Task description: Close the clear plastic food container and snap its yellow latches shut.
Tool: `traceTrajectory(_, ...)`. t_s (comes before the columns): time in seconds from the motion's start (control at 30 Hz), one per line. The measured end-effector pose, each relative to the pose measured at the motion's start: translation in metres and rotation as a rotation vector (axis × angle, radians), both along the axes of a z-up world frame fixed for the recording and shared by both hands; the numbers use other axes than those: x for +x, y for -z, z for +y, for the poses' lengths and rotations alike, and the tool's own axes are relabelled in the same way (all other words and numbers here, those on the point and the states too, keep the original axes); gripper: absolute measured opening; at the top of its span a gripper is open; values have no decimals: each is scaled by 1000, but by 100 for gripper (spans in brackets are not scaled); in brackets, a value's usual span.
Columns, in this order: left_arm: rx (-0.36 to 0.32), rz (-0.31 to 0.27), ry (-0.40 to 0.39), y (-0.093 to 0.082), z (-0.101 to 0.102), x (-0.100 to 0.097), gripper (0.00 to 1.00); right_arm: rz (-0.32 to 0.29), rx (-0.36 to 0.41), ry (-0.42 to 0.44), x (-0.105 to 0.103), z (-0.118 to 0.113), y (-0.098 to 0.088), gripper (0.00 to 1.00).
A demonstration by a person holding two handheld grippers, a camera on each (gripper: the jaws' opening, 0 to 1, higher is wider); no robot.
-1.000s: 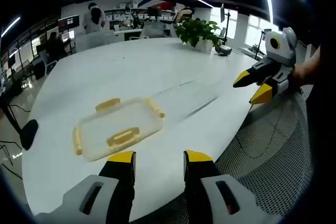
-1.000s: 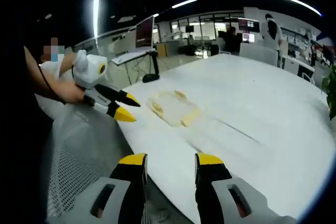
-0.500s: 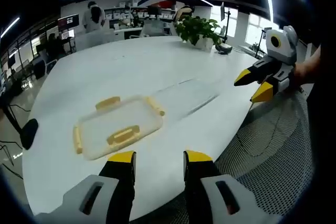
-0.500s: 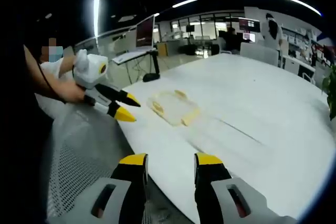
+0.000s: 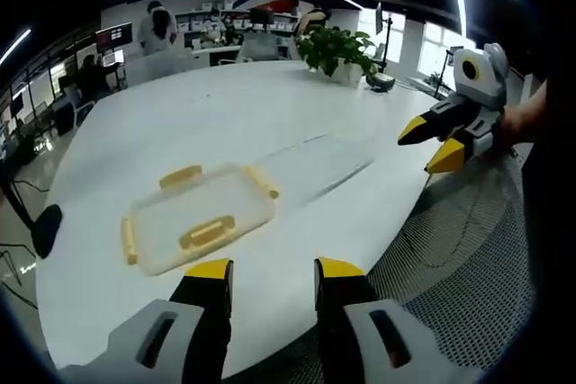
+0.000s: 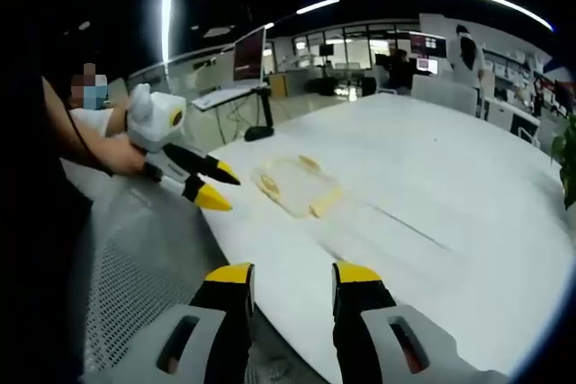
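Note:
A clear lid with yellow latches lies flat on the white table, just beyond my left gripper, which is open and holds nothing. To the lid's right sits the clear container, hard to make out. My right gripper hovers open off the table's right edge. In the right gripper view the latched lid lies further off, the clear container nearer on the right. My right gripper is open at the table's edge. The left gripper is open beside the lid.
A potted plant and a dark lamp base stand at the table's far side. A mesh chair sits below the table's near edge. A monitor on a stand rises beyond the table. People stand in the office behind.
The left gripper view has shifted slightly. The lid, the container and both grippers stand as before.

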State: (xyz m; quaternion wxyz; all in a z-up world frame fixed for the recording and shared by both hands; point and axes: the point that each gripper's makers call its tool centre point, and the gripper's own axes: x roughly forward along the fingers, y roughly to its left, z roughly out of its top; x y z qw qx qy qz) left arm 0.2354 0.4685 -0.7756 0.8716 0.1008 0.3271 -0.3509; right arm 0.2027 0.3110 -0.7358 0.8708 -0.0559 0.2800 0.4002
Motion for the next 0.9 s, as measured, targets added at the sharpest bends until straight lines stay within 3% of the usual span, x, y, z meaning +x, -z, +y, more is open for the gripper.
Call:
traceTrajectory(0.23, -19, 2, -2, -3, -1, 1, 35, 5, 4, -22, -3, 3, 0, 34)
traceTrajectory(0.33, -50, -49, -18, -16, 0, 9, 35, 2, 18, -37, -3, 6, -3, 35)
traceTrajectory(0.4, -72, -37, -13, -19, -2, 9, 39, 6, 30, -35, -2, 5, -4, 36)
traceTrajectory(0.43, -77, -4, 3, -16, -4, 6, 41, 20, 32, -25, -1, 4, -4, 37)
traceTrajectory(0.63, -31, -38, 76, -19, -10, 1, 37, 17, 72, 4, 7, 0, -12, 39)
traceTrajectory(0.9, -86, -15, 55, -23, -10, 11, 39, -36, 55, -21, 18, 6, -21, 38)
